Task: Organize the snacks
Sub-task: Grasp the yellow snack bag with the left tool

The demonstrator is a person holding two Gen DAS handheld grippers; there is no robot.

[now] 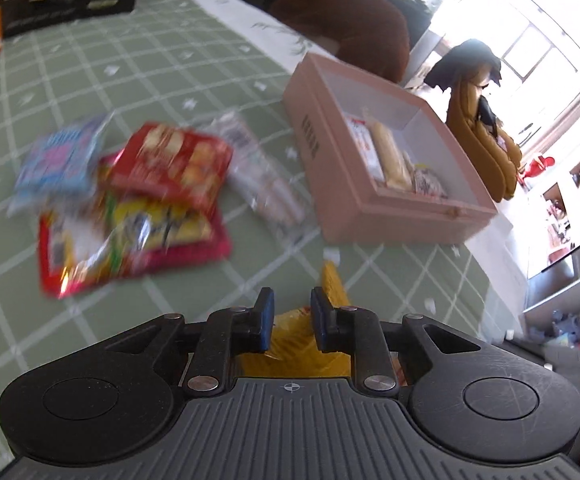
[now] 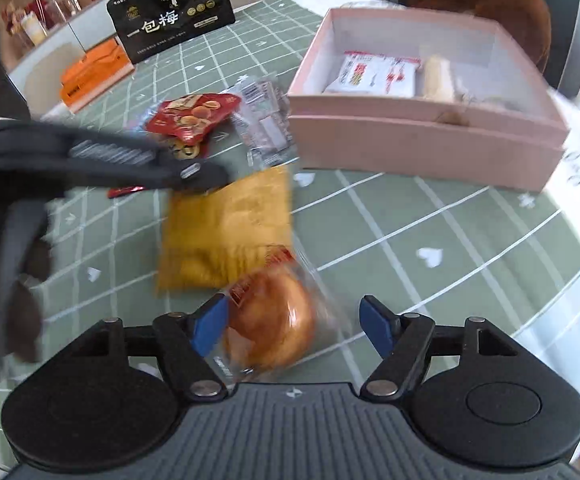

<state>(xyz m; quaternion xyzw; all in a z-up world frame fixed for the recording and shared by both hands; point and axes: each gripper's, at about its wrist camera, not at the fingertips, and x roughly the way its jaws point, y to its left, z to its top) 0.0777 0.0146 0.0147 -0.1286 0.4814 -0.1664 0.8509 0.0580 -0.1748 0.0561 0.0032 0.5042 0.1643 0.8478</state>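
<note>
My left gripper (image 1: 292, 318) is over a yellow snack bag (image 1: 290, 344) on the table, its jaws a narrow gap apart with the bag between them; it also shows from the side in the right wrist view (image 2: 209, 176) at that bag's (image 2: 229, 224) far left corner. My right gripper (image 2: 294, 324) is open around a wrapped round bun (image 2: 269, 320) lying on the table. A pink box (image 1: 346, 184) holds a white packet (image 2: 374, 72) and a pale roll (image 2: 436, 78). A loose pile of snack packs (image 1: 141, 200) lies left of the box.
A green checked tablecloth (image 2: 430, 216) covers the table. A black gift bag (image 2: 173, 12) and an orange box (image 2: 89, 72) stand at the far side. A brown chair back (image 1: 350, 24) is behind the pink box.
</note>
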